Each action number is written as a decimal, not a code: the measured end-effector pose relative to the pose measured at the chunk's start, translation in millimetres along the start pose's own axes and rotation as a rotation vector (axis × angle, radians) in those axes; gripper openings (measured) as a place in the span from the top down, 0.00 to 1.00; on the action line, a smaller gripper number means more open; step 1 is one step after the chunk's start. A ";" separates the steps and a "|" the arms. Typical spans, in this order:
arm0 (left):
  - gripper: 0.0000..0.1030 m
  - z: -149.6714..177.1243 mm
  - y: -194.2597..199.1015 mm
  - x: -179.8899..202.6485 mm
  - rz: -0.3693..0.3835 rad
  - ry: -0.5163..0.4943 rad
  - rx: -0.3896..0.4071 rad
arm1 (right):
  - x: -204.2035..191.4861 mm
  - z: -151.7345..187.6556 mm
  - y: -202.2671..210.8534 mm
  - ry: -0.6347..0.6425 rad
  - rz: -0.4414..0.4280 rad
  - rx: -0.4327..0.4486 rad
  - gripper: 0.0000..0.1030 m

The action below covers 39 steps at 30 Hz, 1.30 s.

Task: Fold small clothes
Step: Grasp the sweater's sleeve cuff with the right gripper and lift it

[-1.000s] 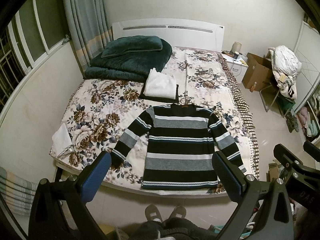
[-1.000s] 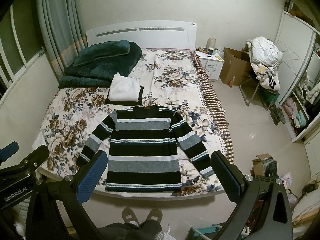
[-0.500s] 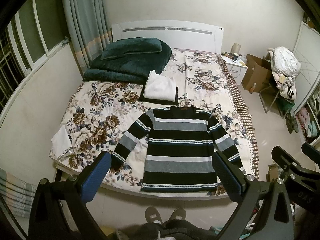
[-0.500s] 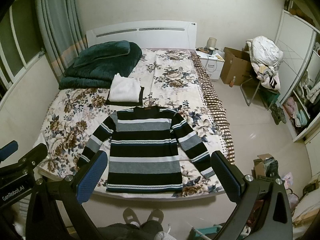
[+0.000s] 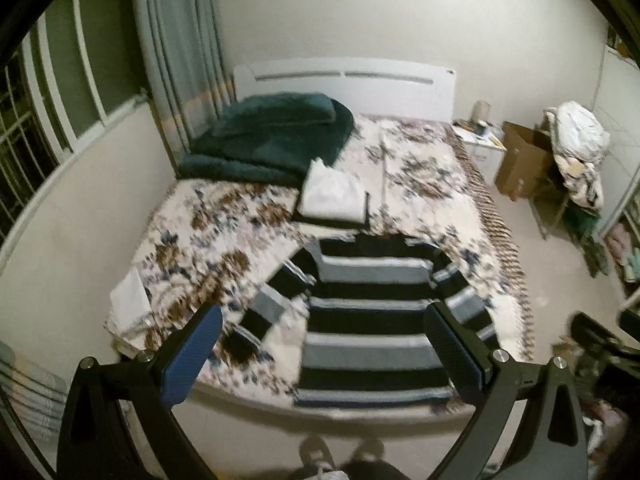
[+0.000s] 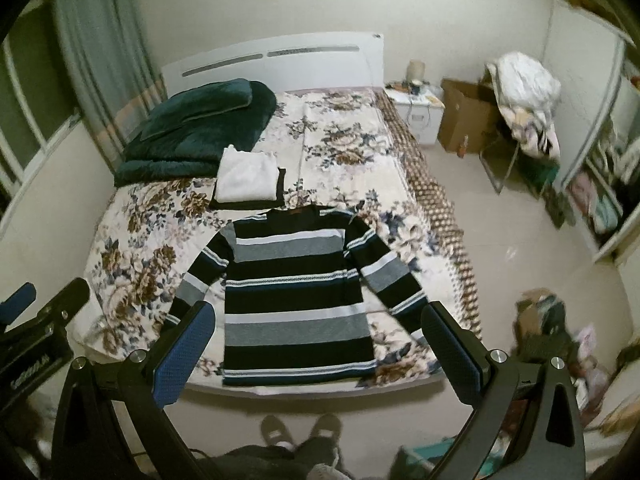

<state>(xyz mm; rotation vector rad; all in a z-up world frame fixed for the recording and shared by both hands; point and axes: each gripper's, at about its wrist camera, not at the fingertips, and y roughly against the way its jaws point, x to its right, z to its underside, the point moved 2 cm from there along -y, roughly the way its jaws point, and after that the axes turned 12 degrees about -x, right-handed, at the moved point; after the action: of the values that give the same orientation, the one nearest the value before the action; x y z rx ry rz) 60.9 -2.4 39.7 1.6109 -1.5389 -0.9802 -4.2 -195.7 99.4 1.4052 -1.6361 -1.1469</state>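
Left hand-held gripper (image 5: 322, 350): jaws spread wide, blue pads holding nothing, raised above the foot end of the bed
Right hand-held gripper (image 6: 318, 350): jaws likewise wide apart and empty, held over the same bed edge; the left unit's black frame shows at the left border of its view
Striped sweater (image 6: 296, 292): lying flat, spread out on the floral bedspread (image 6: 352, 148) at the foot end, collar toward the headboard, hem along the near edge, both sleeves angled outward and down; neither tool touches it
Folded pile (image 6: 248, 178): a white garment on top of a dark one, just beyond the sweater's collar
Dark green blanket (image 6: 192, 128): heaped at the far left corner of the bed, with a matching pillow on top
Headboard (image 6: 276, 60): white, against the far wall
Cardboard box (image 6: 464, 116): on the floor, right of the white nightstand
Person's feet (image 6: 300, 430): visible on the floor below the bed edge
Sharpness: left wrist view is motion-blurred, right wrist view clearer
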 end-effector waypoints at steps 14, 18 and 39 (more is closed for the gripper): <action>0.00 4.0 -219.1 48.2 -0.085 -0.012 -0.149 | 159.8 -7.0 -207.1 -0.406 0.158 -0.179 0.00; 0.00 9.6 -287.7 76.3 -0.160 -0.019 -0.207 | 253.7 5.9 -304.2 -0.534 0.163 -0.255 0.00; 0.00 85.8 -556.4 107.7 -0.264 0.040 -0.457 | 442.8 115.7 -694.1 -1.065 0.055 -0.416 0.43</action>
<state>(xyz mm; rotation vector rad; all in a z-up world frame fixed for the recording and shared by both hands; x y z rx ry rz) 250.7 -77.1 -496.0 1.5066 -0.9937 -1.3215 73.0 -627.7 -606.8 0.4417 -1.8712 -2.2560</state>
